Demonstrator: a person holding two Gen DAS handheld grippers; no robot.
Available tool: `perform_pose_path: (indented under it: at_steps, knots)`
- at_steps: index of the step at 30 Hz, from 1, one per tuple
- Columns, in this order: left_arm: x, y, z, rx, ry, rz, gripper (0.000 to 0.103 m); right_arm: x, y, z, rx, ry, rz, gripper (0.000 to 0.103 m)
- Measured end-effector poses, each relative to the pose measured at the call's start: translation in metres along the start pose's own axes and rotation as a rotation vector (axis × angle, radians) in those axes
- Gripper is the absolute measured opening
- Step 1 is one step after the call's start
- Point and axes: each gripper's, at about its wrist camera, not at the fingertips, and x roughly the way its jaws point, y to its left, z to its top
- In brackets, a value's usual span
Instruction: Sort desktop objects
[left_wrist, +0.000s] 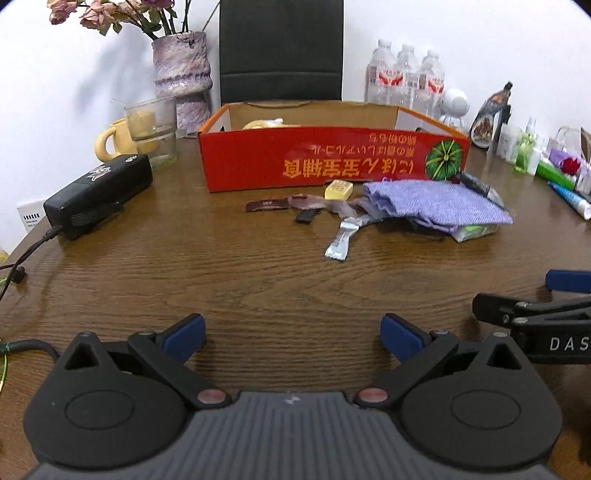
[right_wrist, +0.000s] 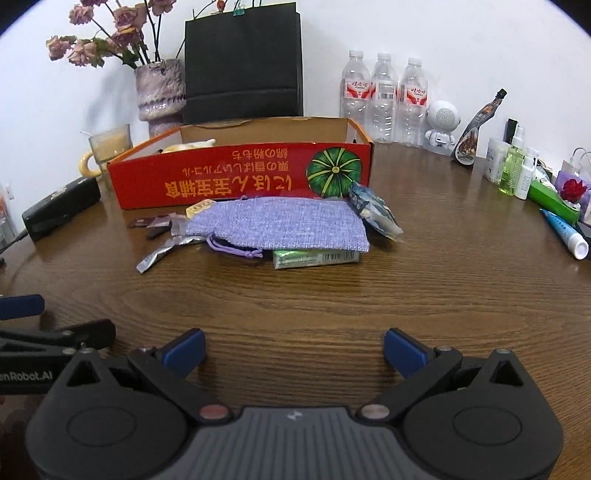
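A lavender drawstring pouch (right_wrist: 280, 223) lay on the wooden table (right_wrist: 332, 302) just in front of the red cardboard box (right_wrist: 240, 177), partly covering a green packet (right_wrist: 317, 257). A dark foil snack bag (right_wrist: 373, 210) leaned at its right end. To its left were a small yellow block (left_wrist: 338, 189), a silver sachet (left_wrist: 341, 242), and dark wrapper strips (left_wrist: 267, 205). Something pale yellow showed inside the box. The left gripper (left_wrist: 293, 334) and right gripper (right_wrist: 293, 350) both hovered over bare table near the viewer, well apart from the pile, blue fingers spread wide and holding nothing. Behind the box stood a vase of dried roses (right_wrist: 160, 90), a black paper bag (right_wrist: 242, 62) and three water bottles (right_wrist: 384, 98).
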Motion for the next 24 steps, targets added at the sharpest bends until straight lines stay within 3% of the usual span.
perform_pose_path:
  at_steps: [17,21,24]
  knots:
    - [0.002,0.003,0.001,-0.006,0.005,-0.011,0.103,0.0,0.002,0.0,-0.017,0.007,-0.01,0.103]
    - [0.006,0.003,0.017,0.013,-0.029,-0.088,0.103,0.001,0.0,0.001,-0.021,0.012,-0.007,0.103]
    - [0.013,0.002,0.035,0.048,-0.074,-0.14,0.102,-0.001,-0.012,0.013,-0.041,0.01,0.042,0.1]
